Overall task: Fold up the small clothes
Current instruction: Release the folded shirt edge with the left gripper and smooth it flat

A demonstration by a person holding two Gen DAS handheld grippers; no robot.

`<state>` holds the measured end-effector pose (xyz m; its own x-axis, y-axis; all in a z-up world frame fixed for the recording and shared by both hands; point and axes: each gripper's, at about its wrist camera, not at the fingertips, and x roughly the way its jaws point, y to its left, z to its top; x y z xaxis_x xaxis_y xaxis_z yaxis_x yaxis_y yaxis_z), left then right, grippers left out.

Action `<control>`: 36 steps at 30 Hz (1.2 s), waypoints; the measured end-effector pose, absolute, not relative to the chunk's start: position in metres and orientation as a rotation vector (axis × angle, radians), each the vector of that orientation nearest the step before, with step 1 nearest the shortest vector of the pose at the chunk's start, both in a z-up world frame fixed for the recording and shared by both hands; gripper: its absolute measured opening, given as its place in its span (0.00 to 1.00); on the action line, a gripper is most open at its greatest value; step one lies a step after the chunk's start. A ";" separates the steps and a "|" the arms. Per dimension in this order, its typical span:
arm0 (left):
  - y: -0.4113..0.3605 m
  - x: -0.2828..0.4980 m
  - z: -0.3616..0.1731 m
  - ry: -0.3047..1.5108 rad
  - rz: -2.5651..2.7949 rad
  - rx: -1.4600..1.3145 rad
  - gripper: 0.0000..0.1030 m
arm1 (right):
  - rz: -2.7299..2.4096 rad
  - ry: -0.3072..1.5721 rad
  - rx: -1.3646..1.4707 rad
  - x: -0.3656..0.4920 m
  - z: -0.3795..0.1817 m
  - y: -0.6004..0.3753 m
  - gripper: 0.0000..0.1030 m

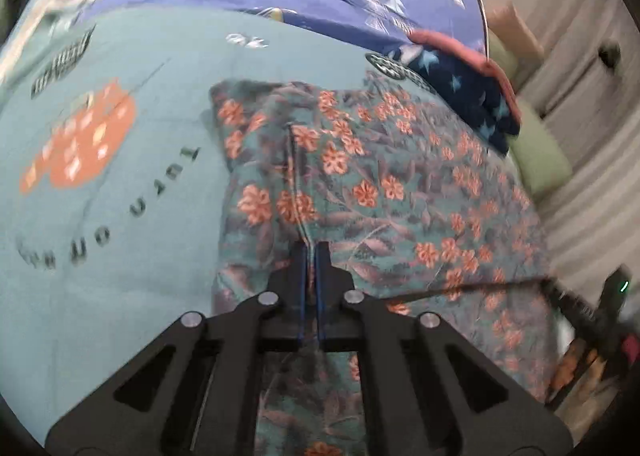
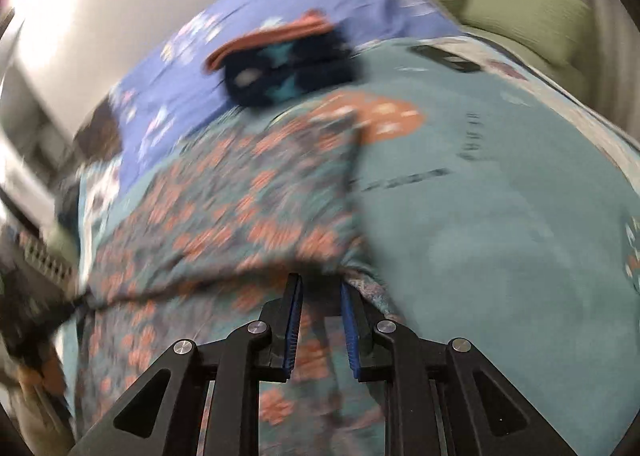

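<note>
Because your left gripper (image 1: 311, 256) has its jaws pinched shut on a ridge of the teal floral-print cotton garment (image 1: 360, 184) while your right gripper (image 2: 320, 288) has its jaws parted with cloth lying loosely between the blue pads, the fold could come apart on one side. Only the left corner looks secured, so any pull from you would probably drag the fabric skewed across the bed (image 1: 120, 256) and bunch it along the seam instead of laying it flat. The right wrist view is badly smeared, so you may also misjudge where the hem sits and close on a double layer, or on the teal printed bedsheet beneath.

The garment lies spread on the bed towards its right edge, rumpled, with a stitched seam running up from your left jaws and orange-pink flowers all over it. It looks thin and limp, so it will likely sag and slip if held by one point. Beyond it, nearer the far edge, sits a dark navy star-print piece with a coral trim (image 1: 472, 96), already bundled; keep your sweep clear of that
</note>
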<state>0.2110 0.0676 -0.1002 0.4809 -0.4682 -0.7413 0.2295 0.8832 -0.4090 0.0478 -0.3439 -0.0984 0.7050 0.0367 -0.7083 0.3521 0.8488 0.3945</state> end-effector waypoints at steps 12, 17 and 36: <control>0.086 0.209 -0.069 0.918 -0.487 -0.331 0.26 | 0.022 0.664 0.575 0.047 -0.045 -0.370 0.41; 0.059 0.242 -0.081 0.957 -0.416 -0.239 0.46 | -0.030 0.790 0.635 0.122 -0.059 -0.407 0.42; 0.077 0.262 -0.088 0.905 -0.413 -0.266 0.05 | -0.109 0.854 0.499 0.212 -0.084 -0.430 0.07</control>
<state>0.2619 0.0766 -0.0880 0.5476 -0.4541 -0.7029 0.2342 0.8896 -0.3922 0.2123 -0.4296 -0.0838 0.6590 0.1041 -0.7449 0.2878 0.8801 0.3776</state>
